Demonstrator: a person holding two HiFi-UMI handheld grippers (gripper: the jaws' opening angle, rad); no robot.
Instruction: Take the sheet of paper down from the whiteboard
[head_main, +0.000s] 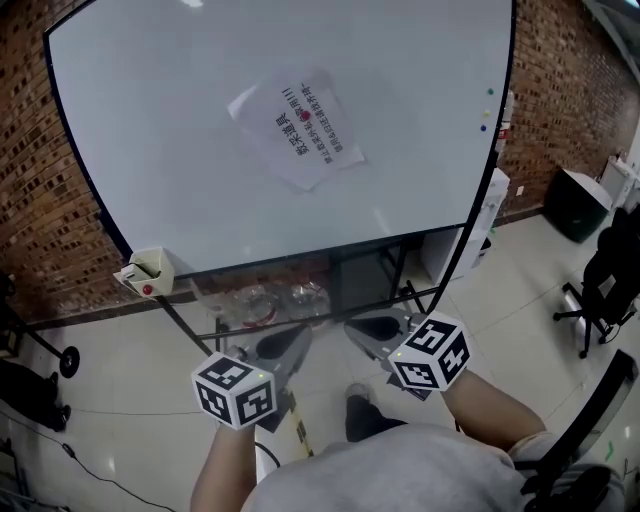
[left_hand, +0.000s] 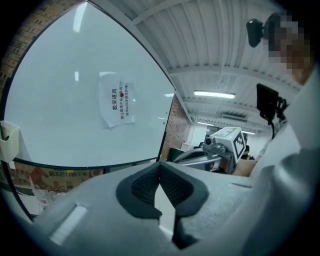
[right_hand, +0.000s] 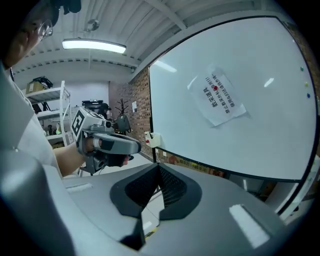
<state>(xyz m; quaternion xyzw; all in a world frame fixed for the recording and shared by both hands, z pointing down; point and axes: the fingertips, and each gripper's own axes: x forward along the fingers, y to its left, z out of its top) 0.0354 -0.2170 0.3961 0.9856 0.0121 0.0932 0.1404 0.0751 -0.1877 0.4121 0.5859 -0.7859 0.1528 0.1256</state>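
Observation:
A white sheet of paper (head_main: 297, 126) with black and red print hangs tilted on the whiteboard (head_main: 150, 150), held by a small red magnet near its middle. The same paper (left_hand: 116, 104) shows in the left gripper view and the paper (right_hand: 218, 96) in the right gripper view, still far ahead of both. My left gripper (head_main: 300, 340) and right gripper (head_main: 355, 332) are low in the head view, side by side, below the board's bottom edge. Both are shut with nothing between their pads. Each gripper sees the other beside it.
A small white holder (head_main: 147, 270) with a red item hangs at the board's lower left corner. Coloured magnets (head_main: 487, 110) dot the board's right edge. A brick wall (head_main: 560, 90) stands behind, an office chair (head_main: 600, 285) at the right, the board's stand legs (head_main: 395, 270) below.

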